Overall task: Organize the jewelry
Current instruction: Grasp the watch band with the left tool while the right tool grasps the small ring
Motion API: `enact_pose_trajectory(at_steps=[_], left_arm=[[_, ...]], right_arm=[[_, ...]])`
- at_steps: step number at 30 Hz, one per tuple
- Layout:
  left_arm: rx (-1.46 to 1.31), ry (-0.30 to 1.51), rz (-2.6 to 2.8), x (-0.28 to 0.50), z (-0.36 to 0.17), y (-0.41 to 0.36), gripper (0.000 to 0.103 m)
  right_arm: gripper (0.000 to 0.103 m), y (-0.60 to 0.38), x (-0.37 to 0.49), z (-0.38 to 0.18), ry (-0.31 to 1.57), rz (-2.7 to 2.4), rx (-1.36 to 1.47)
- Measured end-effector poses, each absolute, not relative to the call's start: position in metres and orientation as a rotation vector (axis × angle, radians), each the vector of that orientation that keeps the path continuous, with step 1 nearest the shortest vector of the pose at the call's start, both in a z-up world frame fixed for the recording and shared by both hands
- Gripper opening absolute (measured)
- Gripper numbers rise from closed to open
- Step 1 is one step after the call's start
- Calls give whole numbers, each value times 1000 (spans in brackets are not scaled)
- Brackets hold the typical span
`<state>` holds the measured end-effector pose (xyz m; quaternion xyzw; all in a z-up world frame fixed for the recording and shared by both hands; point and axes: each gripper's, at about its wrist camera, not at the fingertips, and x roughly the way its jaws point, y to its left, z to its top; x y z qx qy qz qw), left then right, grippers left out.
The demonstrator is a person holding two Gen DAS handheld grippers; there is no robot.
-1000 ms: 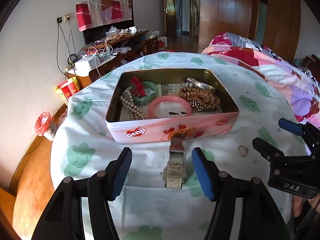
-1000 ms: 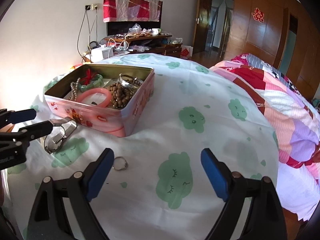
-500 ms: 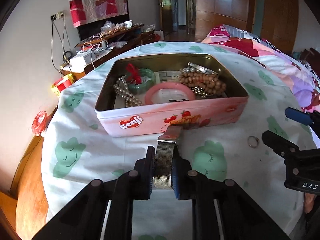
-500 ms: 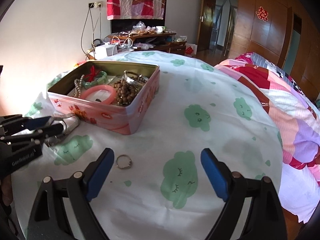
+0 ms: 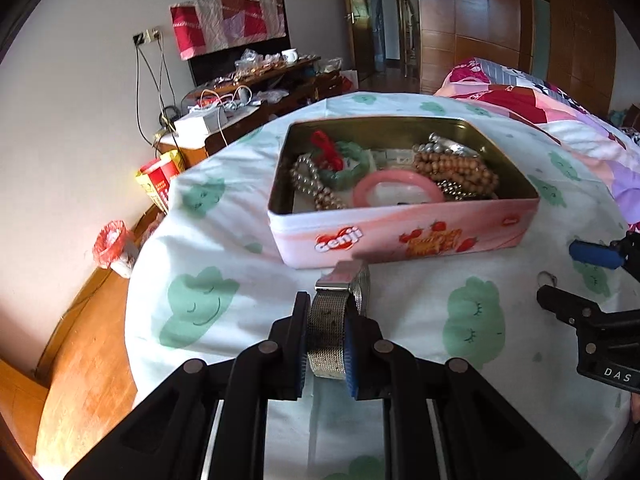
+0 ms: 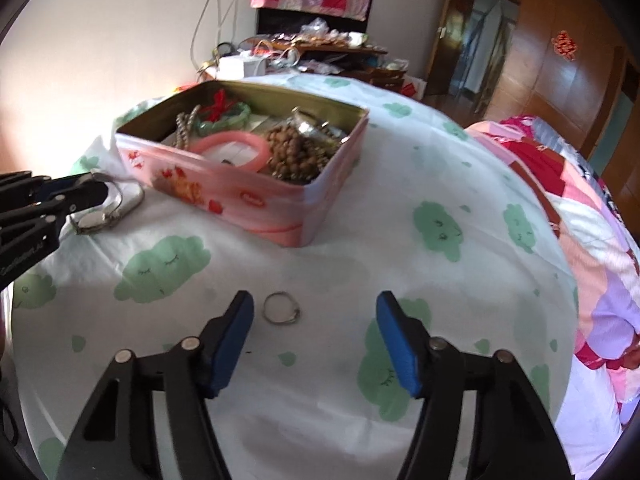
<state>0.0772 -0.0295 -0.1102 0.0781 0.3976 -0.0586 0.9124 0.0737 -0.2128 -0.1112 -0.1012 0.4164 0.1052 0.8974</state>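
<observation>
My left gripper (image 5: 326, 340) is shut on a silver mesh-band watch (image 5: 332, 320) and holds it just above the cloth, in front of the pink tin box (image 5: 400, 236). The tin holds bead bracelets, a pink bangle (image 5: 396, 190) and a green bangle. In the right wrist view the watch (image 6: 108, 210) hangs from the left gripper (image 6: 76, 196) beside the tin (image 6: 256, 196). My right gripper (image 6: 316, 332) is open, and a small silver ring (image 6: 281, 313) lies on the cloth between its fingers, close to the left one.
The round table wears a white cloth with green cloud prints (image 6: 436, 226). A bed with a patchwork quilt (image 6: 580, 200) is to the right. A cluttered wooden sideboard (image 5: 256, 88) stands against the wall behind. The wooden floor (image 5: 80, 340) drops off at the left.
My left gripper closed on the watch band and lifted the watch off the cloth. My right gripper moved forward and lower, so the ring now lies between its open fingers.
</observation>
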Motion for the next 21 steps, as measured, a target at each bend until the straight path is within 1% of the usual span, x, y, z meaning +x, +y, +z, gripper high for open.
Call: enact_pose_trajectory(at_steps=[2, 4, 5, 6, 8, 10, 12, 21], left_arm=[[147, 821, -125, 78, -112, -28, 15], [134, 821, -129, 78, -112, -27, 15], [121, 823, -134, 79, -113, -25, 15], [114, 824, -137, 79, -113, -24, 15], [106, 825, -138, 79, -113, -23, 15], [107, 824, -139, 78, -113, -23, 15], [106, 824, -139, 78, -113, -23, 15], [104, 817, -158, 72, -109, -25, 15]], right_arm=[[60, -210, 73, -112, 869, 238, -224], [58, -208, 73, -112, 868, 242, -229], [55, -208, 73, -112, 870, 248, -224], [46, -209, 72, -113, 870, 264, -213], [35, -209, 72, -113, 872, 295, -199], [31, -206, 70, -113, 869, 306, -208], [21, -202, 67, -113, 865, 318, -217], [21, -202, 63, -109, 830, 285, -230]])
